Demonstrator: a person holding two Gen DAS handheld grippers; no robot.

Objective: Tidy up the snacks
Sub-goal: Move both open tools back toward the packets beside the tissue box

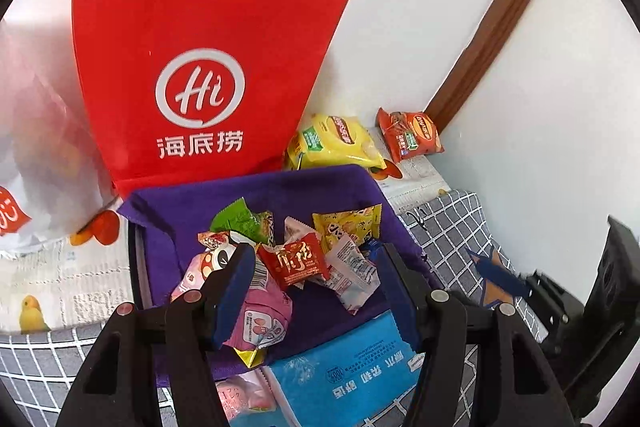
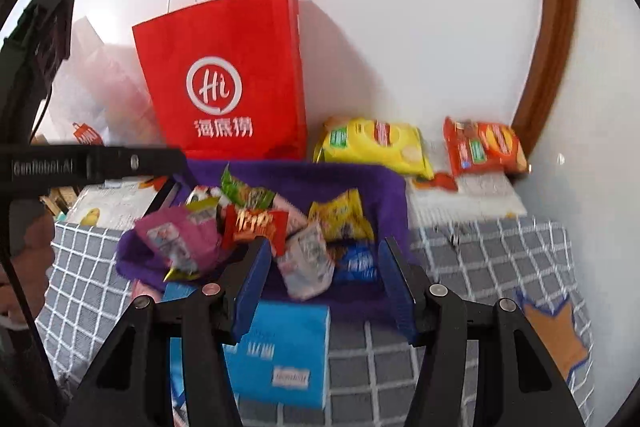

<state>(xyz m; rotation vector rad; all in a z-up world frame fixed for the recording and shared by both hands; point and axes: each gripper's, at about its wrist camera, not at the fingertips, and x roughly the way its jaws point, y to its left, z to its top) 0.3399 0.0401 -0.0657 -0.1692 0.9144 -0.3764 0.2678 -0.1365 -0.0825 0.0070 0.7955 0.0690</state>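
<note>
A purple fabric bin (image 1: 256,187) (image 2: 376,183) holds several small snack packets: a red one (image 1: 296,263) (image 2: 256,225), a green one (image 1: 240,223), a yellow one (image 1: 348,227) (image 2: 340,215), a pink one (image 1: 260,311) (image 2: 176,239) and a white one (image 1: 352,275) (image 2: 306,267). My left gripper (image 1: 316,267) is open just above the pile, empty. My right gripper (image 2: 322,267) is open and empty at the bin's near edge. A yellow cracker pack (image 1: 336,143) (image 2: 376,143) and an orange-red pack (image 1: 412,135) (image 2: 484,147) lie behind the bin by the wall.
A red paper bag (image 1: 200,79) (image 2: 228,79) stands against the wall behind the bin. A white plastic bag (image 1: 32,147) lies left. A blue tissue pack (image 1: 344,379) (image 2: 280,355) lies in front of the bin on the grey checked cloth (image 2: 480,267). The left gripper's body (image 2: 60,163) shows at left.
</note>
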